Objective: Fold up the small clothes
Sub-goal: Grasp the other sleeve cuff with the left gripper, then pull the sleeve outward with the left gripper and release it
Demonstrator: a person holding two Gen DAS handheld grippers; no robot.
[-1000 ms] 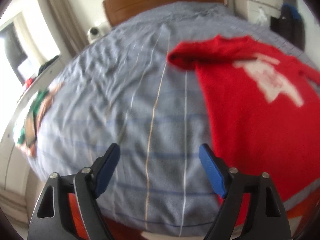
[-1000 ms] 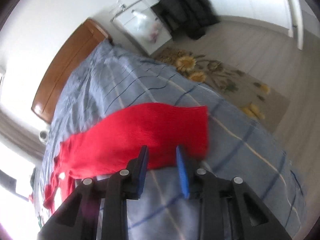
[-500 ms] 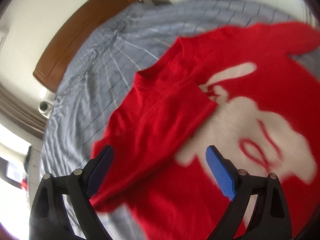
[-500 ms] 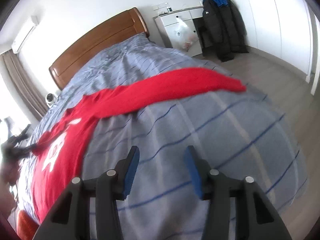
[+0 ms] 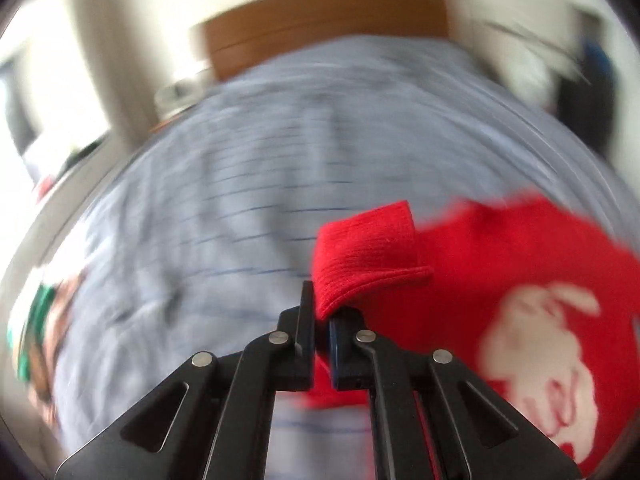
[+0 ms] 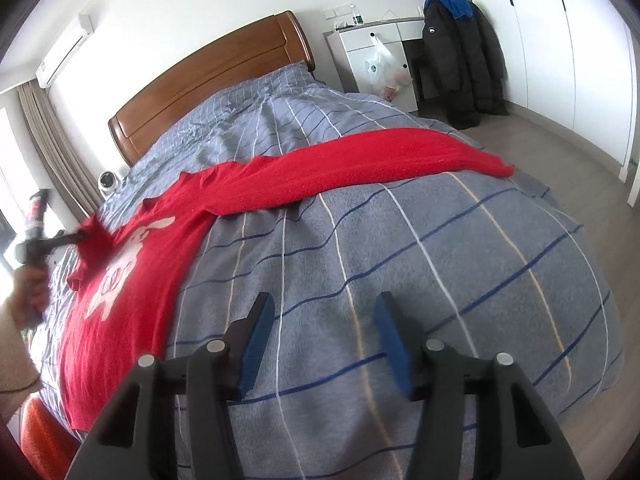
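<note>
I assess this location as a bedroom in a private home. A bed (image 6: 400, 264) occupies most of my right wrist view, covered in a grey-blue checked duvet and backed by a wooden headboard (image 6: 208, 80). A white cabinet (image 6: 372, 52) stands beside it with a plastic bag (image 6: 380, 64) hanging from its front. A dark coat (image 6: 460, 60) hangs against tall white wardrobe doors (image 6: 560, 48). An air conditioner (image 6: 64, 52) is mounted high on the wall above beige curtains (image 6: 52, 144). My left wrist view is blurred but confirms the headboard.
</note>
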